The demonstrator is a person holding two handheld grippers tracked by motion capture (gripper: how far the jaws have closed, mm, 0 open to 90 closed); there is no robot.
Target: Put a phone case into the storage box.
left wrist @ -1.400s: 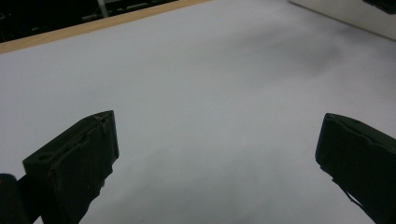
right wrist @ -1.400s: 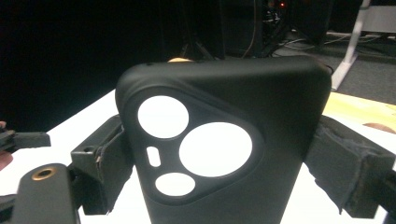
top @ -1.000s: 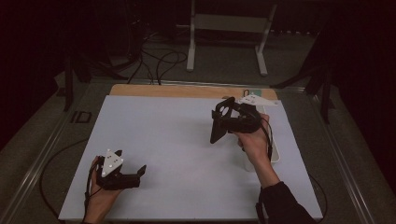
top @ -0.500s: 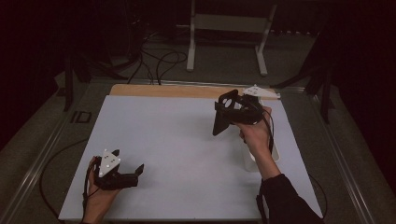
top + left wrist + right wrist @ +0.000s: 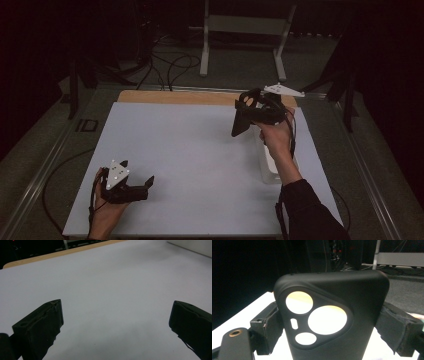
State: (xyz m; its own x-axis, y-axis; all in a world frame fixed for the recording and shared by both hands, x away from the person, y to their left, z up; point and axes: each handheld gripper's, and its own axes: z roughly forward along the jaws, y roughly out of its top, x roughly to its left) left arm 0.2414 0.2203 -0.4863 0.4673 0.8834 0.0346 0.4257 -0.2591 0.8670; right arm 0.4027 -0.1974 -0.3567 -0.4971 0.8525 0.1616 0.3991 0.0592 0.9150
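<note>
My right gripper [image 5: 246,116] is held up over the far right part of the white mat [image 5: 200,150], shut on a black phone case [image 5: 239,126]. In the right gripper view the case [image 5: 352,292] stands upright between the two jaws of the gripper [image 5: 332,323], with its three round camera cutouts facing the camera. My left gripper [image 5: 145,184] rests low at the near left of the mat, open. The left gripper view has its jaws [image 5: 117,315] wide apart with only bare mat between them.
A clear shallow tray [image 5: 270,167] lies on the mat's right side under the right forearm. A wooden strip [image 5: 175,97] runs along the far edge. Beyond the table stand a metal frame [image 5: 245,25] and loose cables [image 5: 170,65] on the floor.
The right gripper has lifted and moved toward the far right edge with the phone case. The left gripper has shifted slightly nearer and stays open.
</note>
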